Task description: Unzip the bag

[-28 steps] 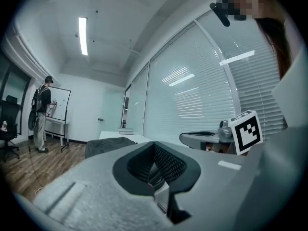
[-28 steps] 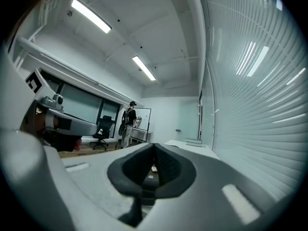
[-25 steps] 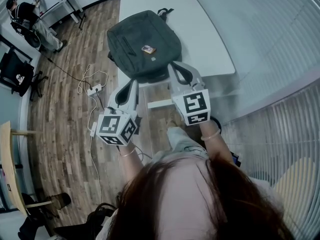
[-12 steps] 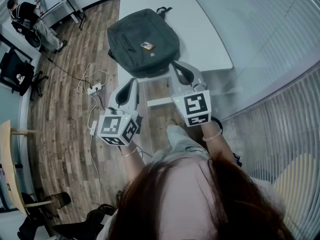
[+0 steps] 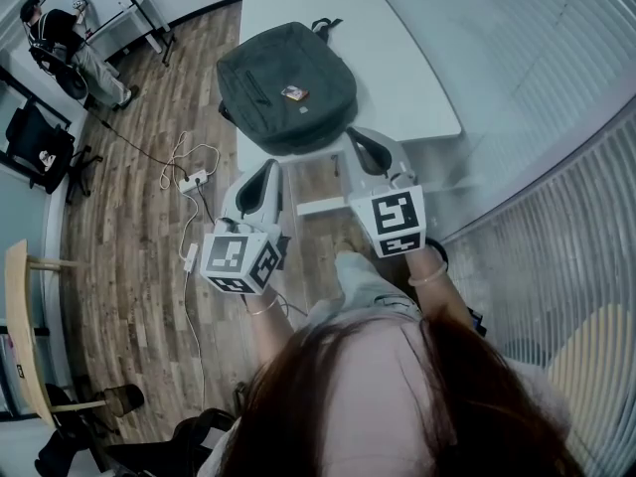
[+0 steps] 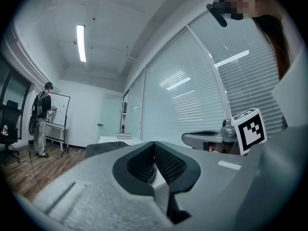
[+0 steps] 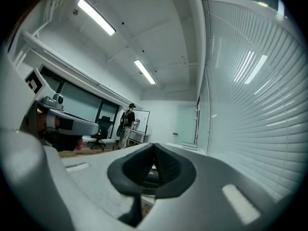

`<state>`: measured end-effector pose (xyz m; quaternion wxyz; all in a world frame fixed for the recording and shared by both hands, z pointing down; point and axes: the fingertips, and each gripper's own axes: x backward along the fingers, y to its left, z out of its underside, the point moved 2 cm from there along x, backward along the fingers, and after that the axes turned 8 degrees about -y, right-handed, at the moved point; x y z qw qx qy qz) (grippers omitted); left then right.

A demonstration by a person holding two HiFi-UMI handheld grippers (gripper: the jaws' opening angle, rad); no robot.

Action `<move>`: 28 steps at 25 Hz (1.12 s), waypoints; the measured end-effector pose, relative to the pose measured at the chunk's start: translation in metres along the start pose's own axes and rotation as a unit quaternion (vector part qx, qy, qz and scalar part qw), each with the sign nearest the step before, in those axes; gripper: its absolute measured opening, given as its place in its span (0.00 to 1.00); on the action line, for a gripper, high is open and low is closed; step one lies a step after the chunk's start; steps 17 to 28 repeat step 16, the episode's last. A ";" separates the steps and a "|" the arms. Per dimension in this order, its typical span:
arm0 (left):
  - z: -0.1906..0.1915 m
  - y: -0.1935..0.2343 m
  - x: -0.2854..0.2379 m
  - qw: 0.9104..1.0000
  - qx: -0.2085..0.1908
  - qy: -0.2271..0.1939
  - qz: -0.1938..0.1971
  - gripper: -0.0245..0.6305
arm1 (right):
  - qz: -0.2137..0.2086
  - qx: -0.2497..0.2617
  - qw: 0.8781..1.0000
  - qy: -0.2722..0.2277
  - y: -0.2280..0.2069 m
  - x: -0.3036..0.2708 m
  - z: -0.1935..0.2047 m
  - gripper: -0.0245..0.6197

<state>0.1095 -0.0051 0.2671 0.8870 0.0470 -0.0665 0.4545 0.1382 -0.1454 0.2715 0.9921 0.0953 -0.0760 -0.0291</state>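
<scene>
A dark grey backpack (image 5: 286,85) lies flat on the white table (image 5: 417,87), its near end overhanging the table's front edge, with a small orange tag (image 5: 294,92) on top. In the left gripper view the bag (image 6: 103,148) shows low and far ahead. My left gripper (image 5: 260,175) hangs in front of the table, short of the bag's near-left edge, jaws pressed together and empty. My right gripper (image 5: 364,147) sits just short of the bag's near-right edge, jaws likewise together with nothing between them. The zipper is not discernible.
A power strip with cables (image 5: 189,179) lies on the wooden floor left of the table. A person (image 5: 60,43) stands at a whiteboard at the far left, beside black office chairs (image 5: 35,147). Window blinds (image 5: 556,187) run along the right side.
Both grippers have drifted slightly toward the bag and a little to the right in the head view. Their jaws stay together.
</scene>
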 end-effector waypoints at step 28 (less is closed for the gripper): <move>0.004 -0.006 0.006 1.000 -0.002 -0.011 -0.010 0.05 | -0.011 0.011 1.000 0.000 0.000 0.012 0.009 0.04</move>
